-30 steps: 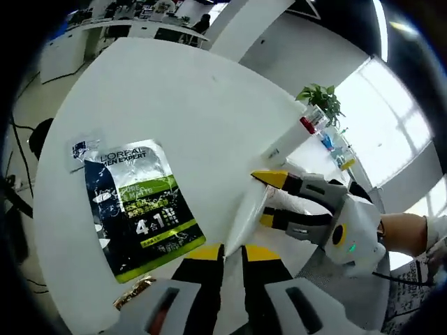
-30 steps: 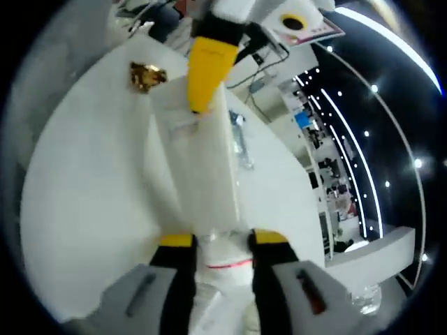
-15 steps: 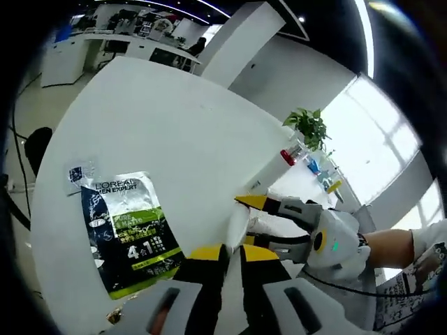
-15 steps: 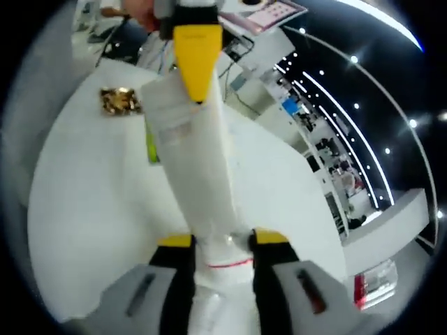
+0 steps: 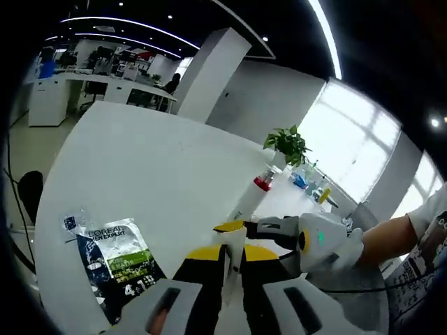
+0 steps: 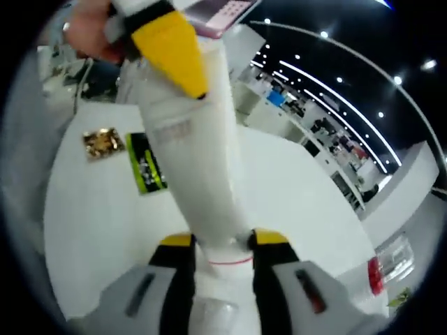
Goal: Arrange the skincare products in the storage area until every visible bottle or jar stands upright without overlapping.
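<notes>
A white squeeze tube [image 6: 202,167] is held off the round white table [image 5: 140,160] by both grippers. My right gripper [image 6: 222,239] is shut on its cap end, where a thin red line runs round. The left gripper [image 5: 225,252] is shut on the tube's flat end [image 5: 235,246]. In the right gripper view, the left gripper's yellow finger [image 6: 171,52] presses the tube's far end. A dark L'Oreal sachet [image 5: 115,269] lies flat on the table. A clear bottle with a red cap [image 5: 260,187] stands upright near the far edge.
A small gold packet [image 6: 101,143] lies beside the sachet [image 6: 147,164], and a small pale sachet [image 5: 70,222] lies near it. A potted plant [image 5: 286,143] and some small bottles stand beyond the table. A person's hand [image 6: 87,31] holds the left gripper.
Both grippers, still shut on the tube, have raised it and tipped it more upright. Both views have swung up, so the table and sachet sit lower in the picture.
</notes>
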Tool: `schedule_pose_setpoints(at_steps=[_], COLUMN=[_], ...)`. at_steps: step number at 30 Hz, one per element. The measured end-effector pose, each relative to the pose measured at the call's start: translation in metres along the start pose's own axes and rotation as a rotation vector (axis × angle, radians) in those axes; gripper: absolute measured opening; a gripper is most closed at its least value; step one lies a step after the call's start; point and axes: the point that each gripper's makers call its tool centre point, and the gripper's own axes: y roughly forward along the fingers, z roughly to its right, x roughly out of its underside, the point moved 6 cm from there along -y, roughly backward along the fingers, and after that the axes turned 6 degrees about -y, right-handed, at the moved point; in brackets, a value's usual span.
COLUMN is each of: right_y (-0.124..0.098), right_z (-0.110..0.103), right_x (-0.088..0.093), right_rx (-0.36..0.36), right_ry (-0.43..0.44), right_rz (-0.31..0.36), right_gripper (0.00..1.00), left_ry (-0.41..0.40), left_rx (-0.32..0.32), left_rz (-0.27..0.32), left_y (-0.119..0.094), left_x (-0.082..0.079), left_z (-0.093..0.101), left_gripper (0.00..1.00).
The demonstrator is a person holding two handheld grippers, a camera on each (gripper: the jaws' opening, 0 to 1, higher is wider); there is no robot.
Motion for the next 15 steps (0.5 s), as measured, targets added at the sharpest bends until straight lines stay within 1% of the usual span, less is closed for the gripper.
schedule_pose_setpoints(at_steps=[1, 2, 3, 9, 11, 15], right_y=[0.0, 0.0, 0.0, 0.001, 0.0, 0.001], right_z=[0.0, -0.002, -0.003, -0.006, -0.007, -0.009], right_x=[-0.001, -0.003, -0.004, -0.008, -0.008, -0.01], right_rx=[-0.005, -0.02, -0.027, -0.031, -0.04, -0.044], right_ry=[0.021, 0.069, 0.096, 0.175, 0.205, 0.236], right_rz=[0.008, 0.023, 0.029, 0.043, 0.047, 0.048], right_gripper=[0.28, 0.28, 0.28, 0.28, 0.28, 0.28], left_ry=[0.015, 0.02, 0.029, 0.085, 0.101, 0.123], left_rx=[0.003, 0.009, 0.016, 0.014, 0.019, 0.023], left_rz=[0.015, 0.026, 0.041, 0.078, 0.083, 0.092], left_y=[0.0, -0.001, 0.0, 0.001, 0.002, 0.003], left_x=[-0.001, -0.003, -0.004, -0.008, -0.009, -0.01], left_z=[0.002, 0.004, 0.005, 0.009, 0.011, 0.012], left_gripper=[0.09, 0.09, 0.09, 0.09, 0.09, 0.09])
